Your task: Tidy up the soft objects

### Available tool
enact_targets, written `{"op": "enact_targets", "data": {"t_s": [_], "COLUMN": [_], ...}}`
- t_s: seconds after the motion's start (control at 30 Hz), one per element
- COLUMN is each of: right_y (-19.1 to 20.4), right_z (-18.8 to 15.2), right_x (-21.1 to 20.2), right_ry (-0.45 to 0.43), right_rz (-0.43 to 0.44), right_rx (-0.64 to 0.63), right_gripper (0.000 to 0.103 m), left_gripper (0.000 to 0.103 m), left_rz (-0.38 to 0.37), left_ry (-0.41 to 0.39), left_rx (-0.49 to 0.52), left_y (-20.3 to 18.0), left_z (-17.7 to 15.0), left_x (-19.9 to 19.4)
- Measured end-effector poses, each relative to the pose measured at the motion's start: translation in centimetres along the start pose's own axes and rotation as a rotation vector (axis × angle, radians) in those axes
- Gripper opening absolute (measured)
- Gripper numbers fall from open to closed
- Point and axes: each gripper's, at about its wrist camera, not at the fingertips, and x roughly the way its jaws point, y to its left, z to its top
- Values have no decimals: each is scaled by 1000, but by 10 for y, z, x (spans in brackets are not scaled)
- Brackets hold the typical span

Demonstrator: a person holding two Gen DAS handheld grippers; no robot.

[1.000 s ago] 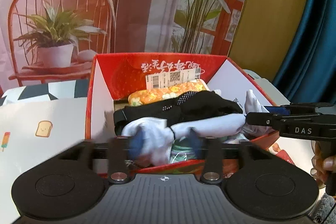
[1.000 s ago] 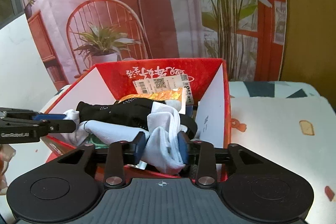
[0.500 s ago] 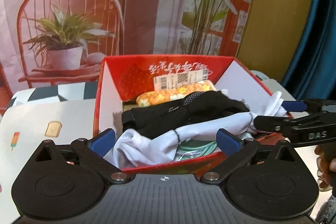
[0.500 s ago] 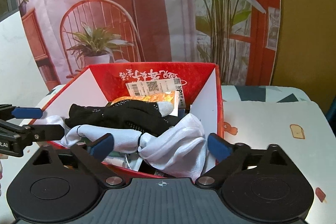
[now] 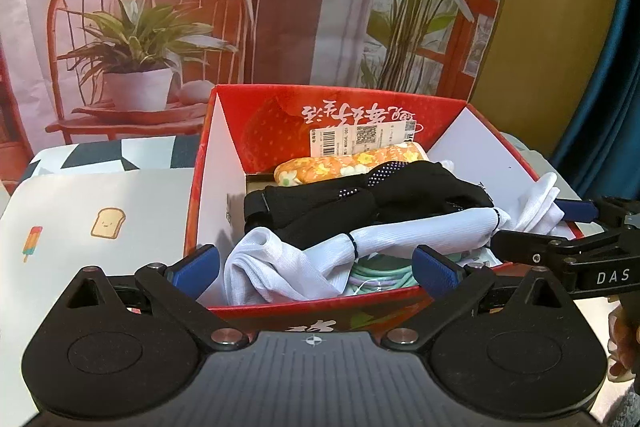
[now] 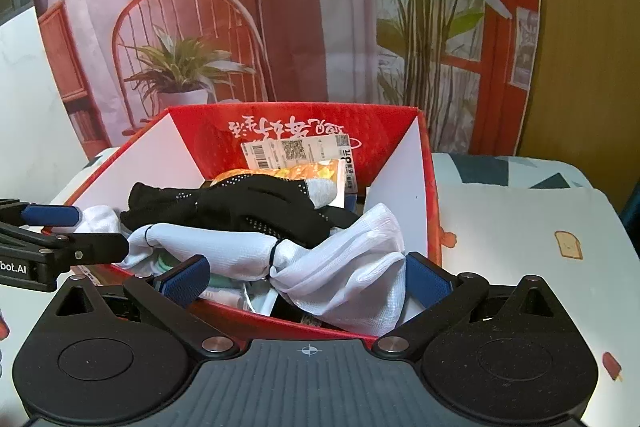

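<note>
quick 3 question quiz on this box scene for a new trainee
1. True or false: the left gripper has its jaws shut on the white sleeve.
2. What lies directly on top of the white sleeve in the red box? A) black gloves B) a blue towel C) a yellow cup
3. Fill in: the floral orange roll lies at the box's ____ wall.

Key: 1 false, both the left gripper and the right gripper are open; 2 A, black gloves; 3 far.

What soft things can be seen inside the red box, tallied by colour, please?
White tied fabric garment: 1
Black dotted fabric glove bundle: 1
Orange floral padded roll: 1
Pale green striped cloth, mostly buried: 1
Total: 4 visible in the red cardboard box.
</note>
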Motion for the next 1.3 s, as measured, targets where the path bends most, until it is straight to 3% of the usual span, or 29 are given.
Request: {"op": "enact_targets", "data": {"t_s": [0.93, 1.1, 1.2, 1.3], "right_y": [4, 4, 5, 5], "right_z": [5, 9, 16, 27], "right_x": [3, -7, -23, -47], "right_ry": [73, 54, 17, -30], "right_rz": [-30, -41, -44, -35], "right_rx": [38, 48, 50, 59], "right_gripper": [103, 103, 103, 103], "left_gripper": [103, 103, 103, 103], "left_rz": [62, 86, 151, 155], "left_ry": [22, -24, -78, -134], "left_rx": [-5, 18, 74, 83], "left_y": [-6, -11, -20, -24], "left_z": [3, 0, 3, 8], "left_x": [5, -10, -30, -58]}}
